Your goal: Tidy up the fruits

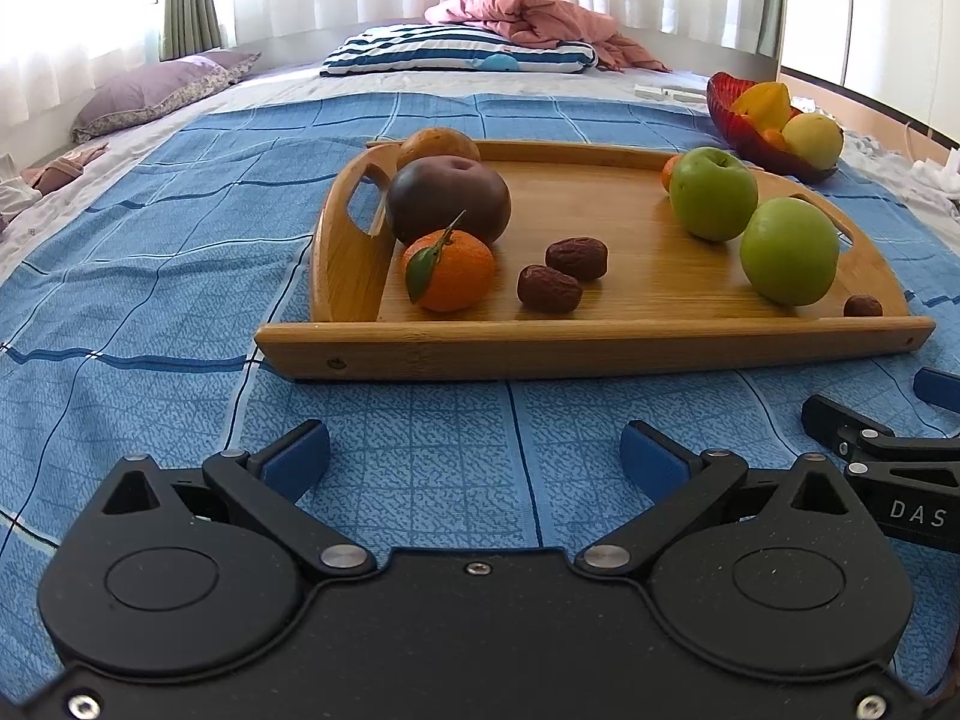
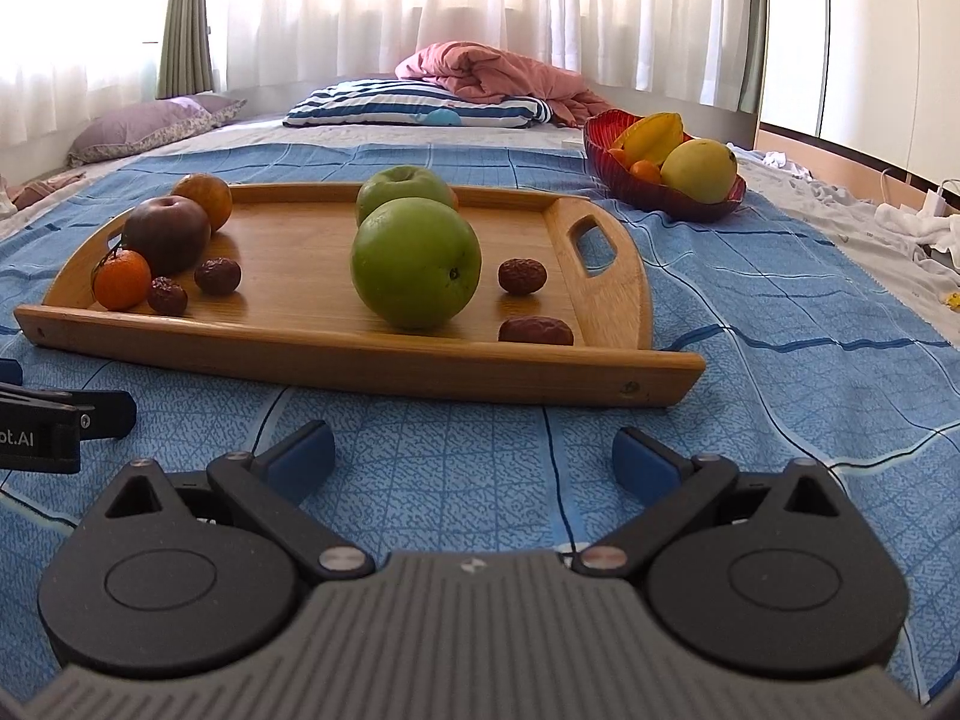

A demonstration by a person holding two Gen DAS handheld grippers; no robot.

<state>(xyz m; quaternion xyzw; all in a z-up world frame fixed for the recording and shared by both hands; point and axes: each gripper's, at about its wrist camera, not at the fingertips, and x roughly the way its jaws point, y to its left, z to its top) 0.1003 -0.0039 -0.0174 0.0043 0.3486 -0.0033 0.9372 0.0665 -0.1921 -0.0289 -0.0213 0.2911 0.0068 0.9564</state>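
A wooden tray (image 1: 600,348) (image 2: 360,369) lies on the blue bedspread. It holds two green apples (image 1: 788,252) (image 2: 415,262), a dark purple fruit (image 1: 447,199) (image 2: 167,233), a mandarin with a leaf (image 1: 450,269) (image 2: 122,279), a brownish orange (image 1: 438,146) (image 2: 204,198) and several red dates (image 1: 549,288) (image 2: 522,276). A red bowl (image 1: 741,126) (image 2: 606,171) behind the tray's right end holds yellow and orange fruit. My left gripper (image 1: 474,450) and my right gripper (image 2: 474,450) are both open and empty, hovering in front of the tray's near edge.
The bed carries a striped pillow (image 1: 456,51), a pink blanket (image 1: 540,15) and a purple pillow (image 1: 156,87) at the far end. White clutter (image 2: 918,222) lies to the right. The right gripper's side shows in the left wrist view (image 1: 888,450).
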